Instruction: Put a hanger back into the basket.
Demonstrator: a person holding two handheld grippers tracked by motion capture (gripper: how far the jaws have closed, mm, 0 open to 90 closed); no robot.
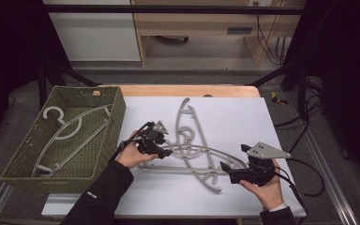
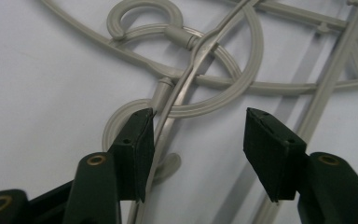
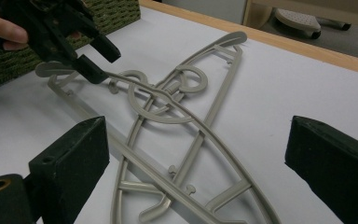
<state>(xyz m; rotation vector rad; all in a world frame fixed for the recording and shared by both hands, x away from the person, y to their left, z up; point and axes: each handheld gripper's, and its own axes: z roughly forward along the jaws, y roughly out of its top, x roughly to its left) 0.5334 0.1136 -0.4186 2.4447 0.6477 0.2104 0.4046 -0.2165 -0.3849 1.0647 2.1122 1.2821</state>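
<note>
hangers (image 1: 187, 152): two grey plastic ones crossed on the white sheet (image 1: 243, 117) mid-table, right of the basket (image 1: 115, 110). prob light, stiff, a bit slick, hooks tangled.
grab spot: a thin arm, not the hooks imo.
left gripper (image 2: 198, 133): wide apart, one pad touching the top hanger's arm, nothing clamped.
right gripper (image 3: 196, 154): wide too, holding nothing, pointed at the hangers.

Green woven rectangular basket (image 1: 114, 108) at table's left edge, tilted; 1 grey plastic hanger (image 1: 66, 132) lying inside. White sheet (image 1: 243, 117) covering wooden tabletop (image 1: 187, 90). Black cables (image 1: 269, 40) trailing on floor beyond table.
</note>
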